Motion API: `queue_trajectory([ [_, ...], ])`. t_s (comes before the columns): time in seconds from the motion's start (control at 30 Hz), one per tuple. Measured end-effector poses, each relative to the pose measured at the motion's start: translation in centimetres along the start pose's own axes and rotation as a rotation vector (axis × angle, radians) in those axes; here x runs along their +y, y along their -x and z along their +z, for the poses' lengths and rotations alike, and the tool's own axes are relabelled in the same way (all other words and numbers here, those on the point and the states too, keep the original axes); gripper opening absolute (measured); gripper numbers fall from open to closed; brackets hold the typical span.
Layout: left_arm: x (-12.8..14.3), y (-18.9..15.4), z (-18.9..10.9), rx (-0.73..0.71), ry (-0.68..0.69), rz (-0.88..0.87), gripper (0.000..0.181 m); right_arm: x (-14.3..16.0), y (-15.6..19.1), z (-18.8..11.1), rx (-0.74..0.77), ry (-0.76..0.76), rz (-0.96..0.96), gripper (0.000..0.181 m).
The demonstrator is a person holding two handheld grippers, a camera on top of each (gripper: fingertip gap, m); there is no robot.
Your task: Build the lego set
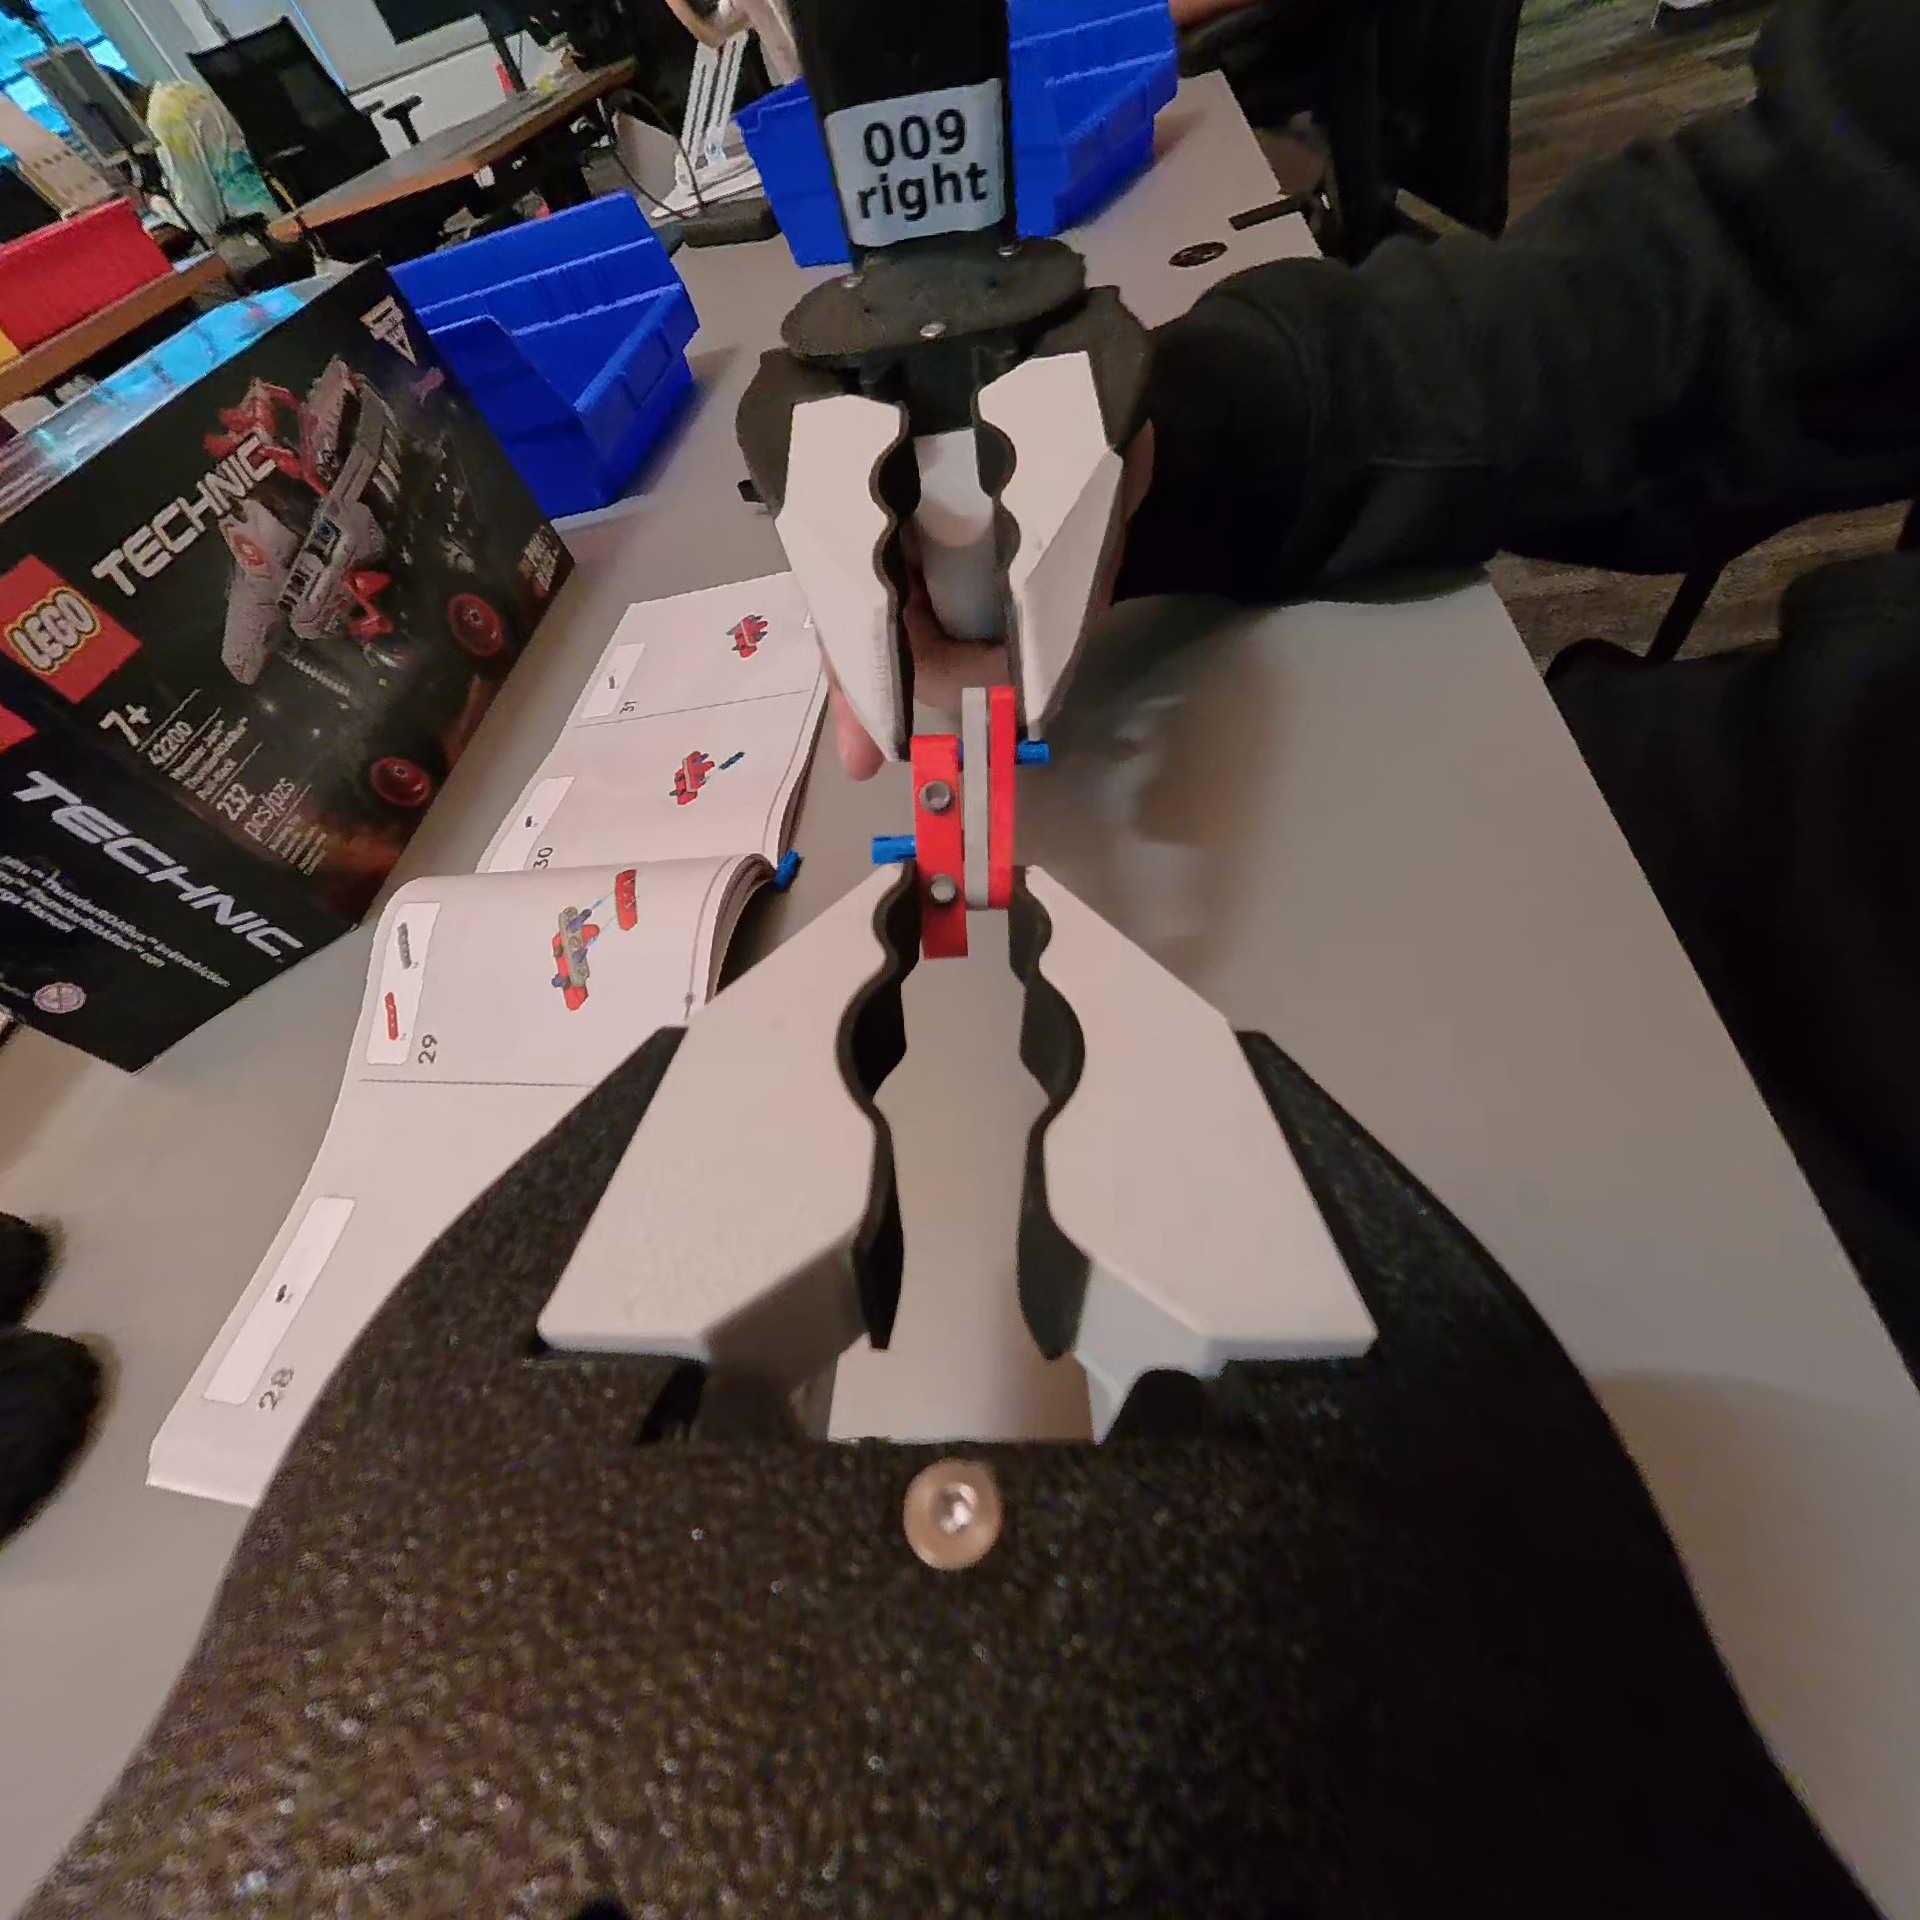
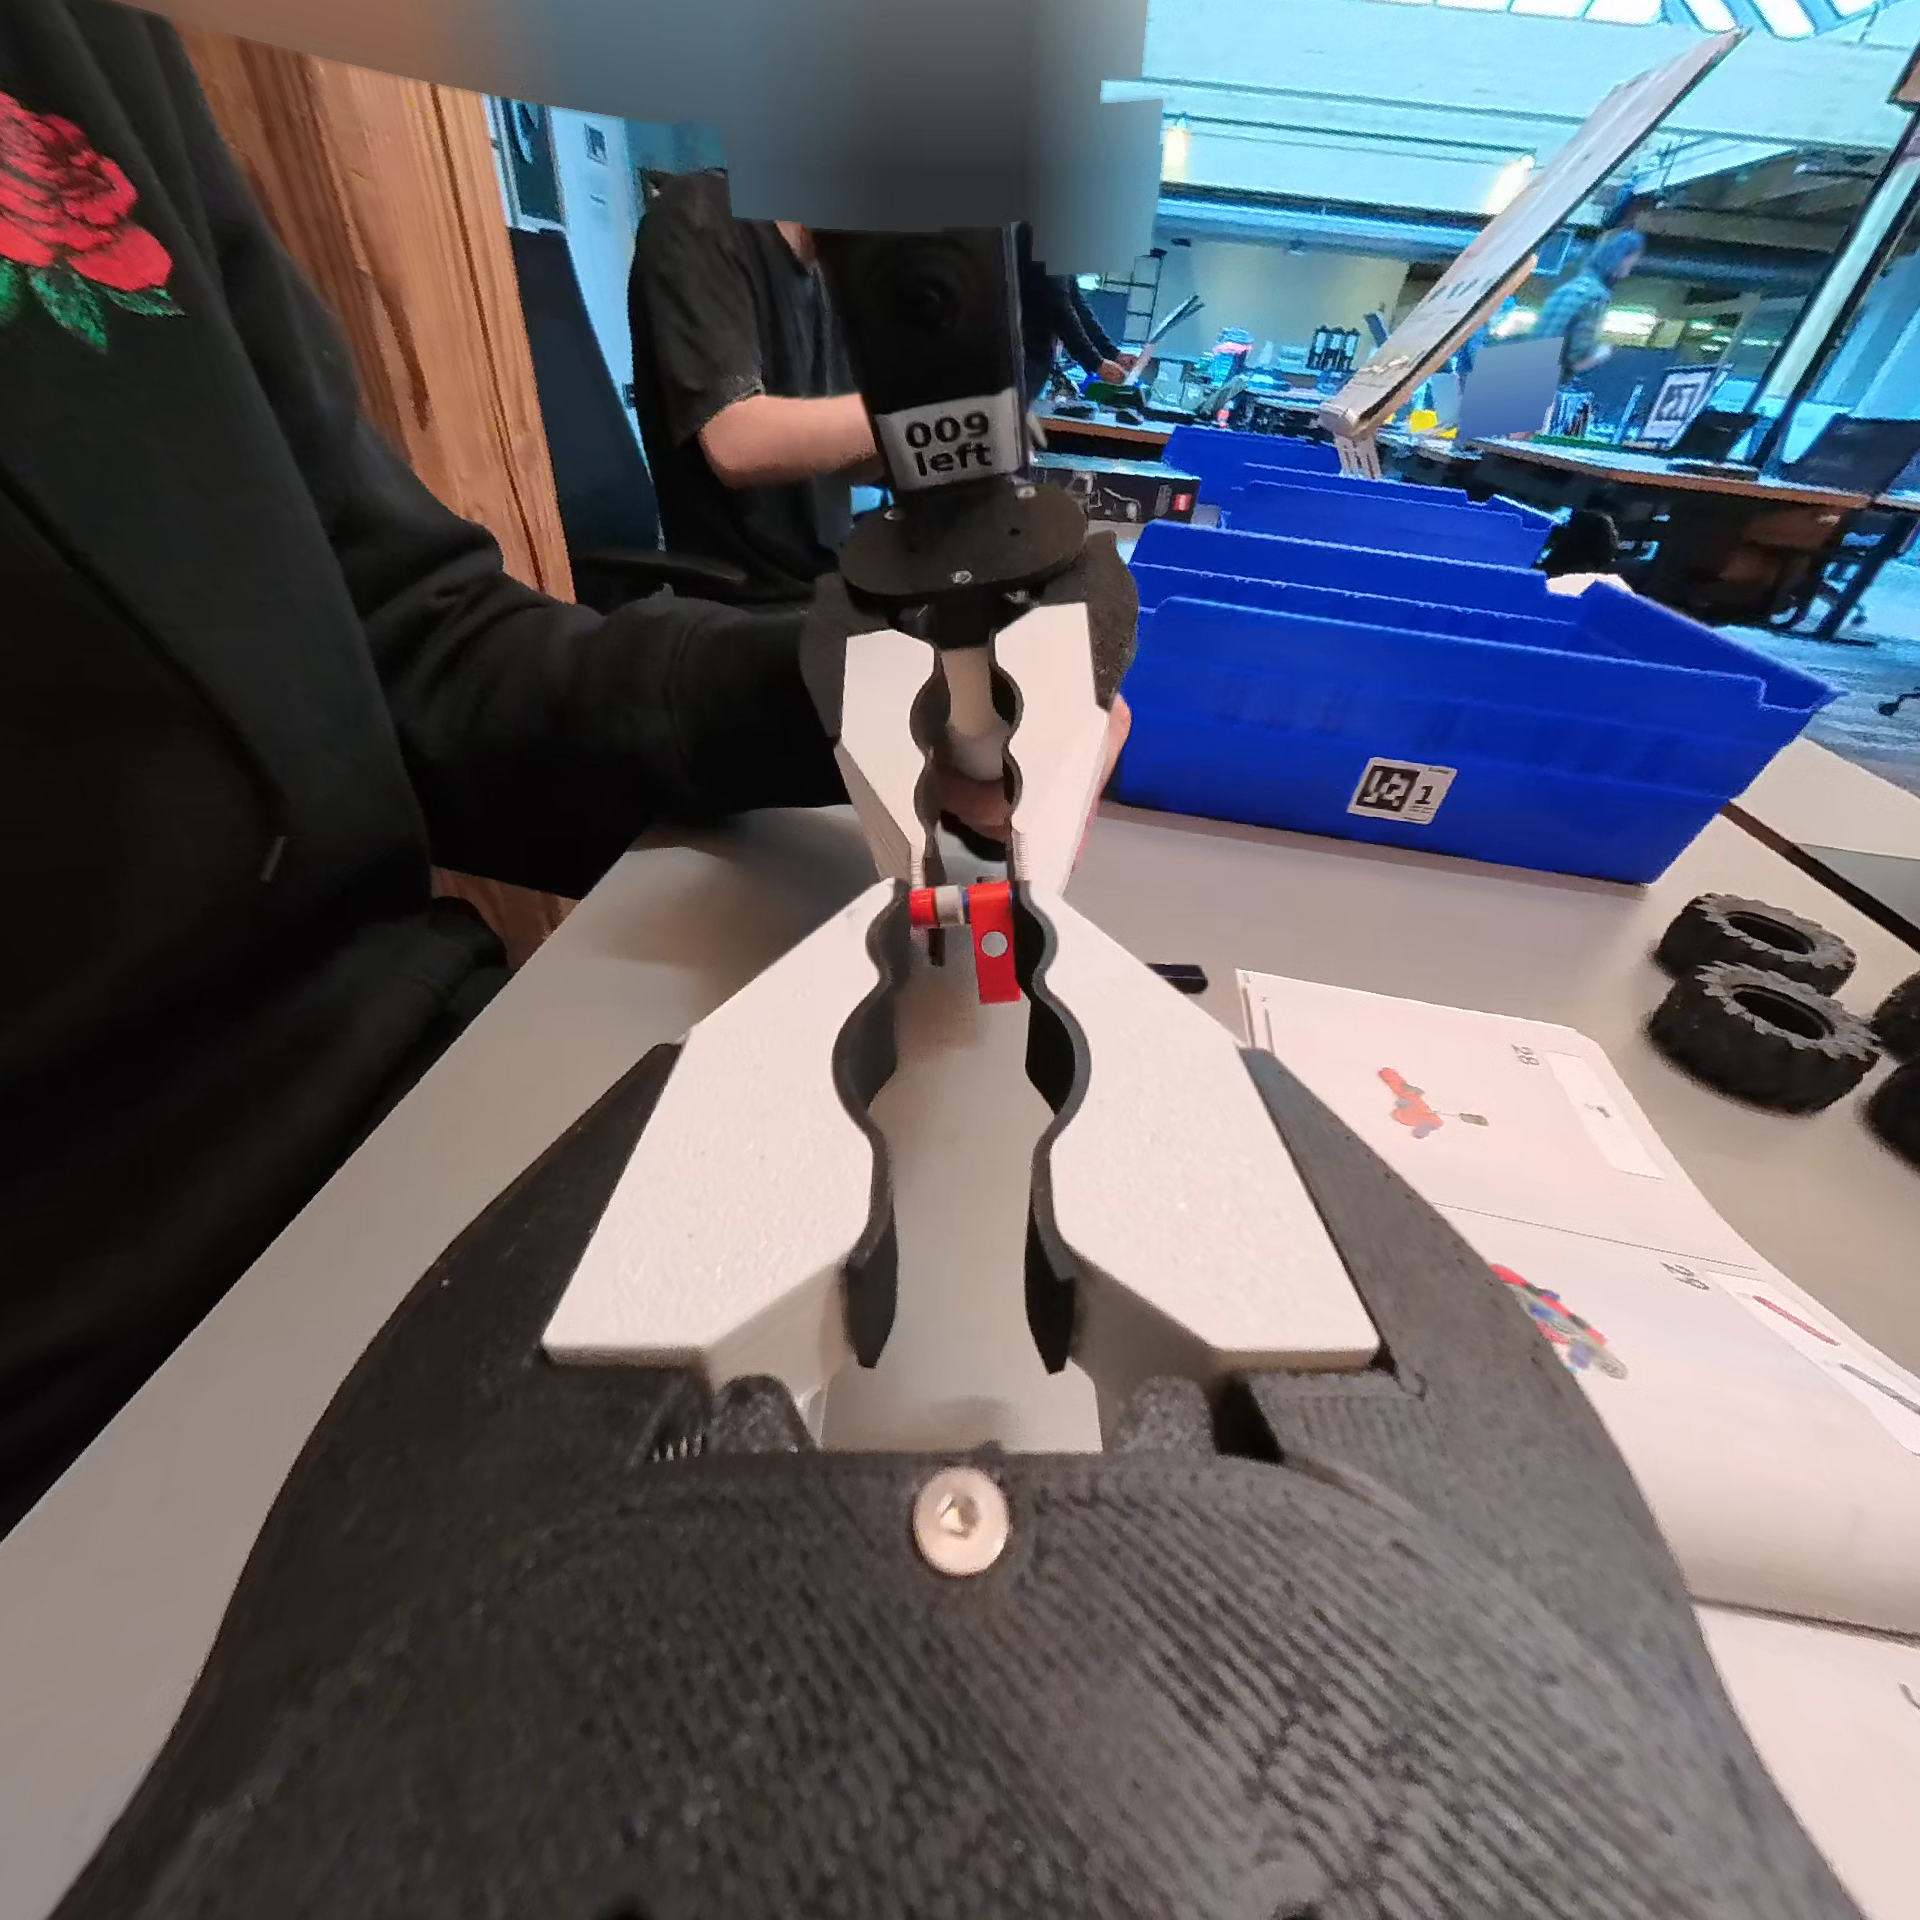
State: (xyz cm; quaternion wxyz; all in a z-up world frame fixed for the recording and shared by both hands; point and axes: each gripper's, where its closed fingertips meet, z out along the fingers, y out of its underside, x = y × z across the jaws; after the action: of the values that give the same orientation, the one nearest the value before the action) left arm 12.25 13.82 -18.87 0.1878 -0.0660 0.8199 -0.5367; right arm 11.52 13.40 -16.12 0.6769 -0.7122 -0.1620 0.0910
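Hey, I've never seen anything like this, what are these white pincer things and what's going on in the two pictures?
They are hand-held two-finger grippers, one in each of a person's hands, each with a camera looking along its fingers. The left wrist view shows the left gripper up close, the right gripper facing it. Both pinch one small red, grey and blue brick assembly above the grey table. On the table lie an open instruction booklet, the black set box, blue plastic bins and black rubber tyres.
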Motion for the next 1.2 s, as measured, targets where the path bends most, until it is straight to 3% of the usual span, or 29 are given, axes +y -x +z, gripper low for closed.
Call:
queue_trajectory([
  [0.2,0.0,-0.7,-0.1,0.040,-0.010,0.003,0.014,0.1,0.7,0.3,-0.015,0.026,-0.066,0.016],
  [0.4,-0.9,0.3,0.0,0.000,-0.058,-0.104,0.027,-0.6,-0.4,0.0,0.082,0.006,-0.153,0.016],
  [0.57,-0.7,1.3,0.2,-0.024,-0.095,-0.209,0.020,-0.1,-0.8,0.1,0.121,0.041,-0.204,0.016],
  [0.73,-0.7,2.0,0.5,-0.098,-0.103,-0.154,0.021,0.1,-1.3,0.0,0.151,0.058,-0.219,0.017],
  [0.87,0.0,2.0,0.6,-0.122,-0.037,-0.062,0.019,0.8,-1.3,0.0,0.148,0.115,-0.260,0.017],
  [0.97,0.6,1.6,0.6,-0.093,-0.004,-0.047,0.019,1.5,-1.4,-0.3,0.150,0.166,-0.297,0.028],
  [1.13,1.8,1.3,0.3,-0.078,0.097,0.000,0.019,3.2,-0.9,0.0,0.111,0.269,-0.368,0.019],
  [1.2,2.5,1.5,0.4,-0.100,0.163,0.033,0.019,3.7,-0.8,0.6,0.107,0.304,-0.379,0.028],
])
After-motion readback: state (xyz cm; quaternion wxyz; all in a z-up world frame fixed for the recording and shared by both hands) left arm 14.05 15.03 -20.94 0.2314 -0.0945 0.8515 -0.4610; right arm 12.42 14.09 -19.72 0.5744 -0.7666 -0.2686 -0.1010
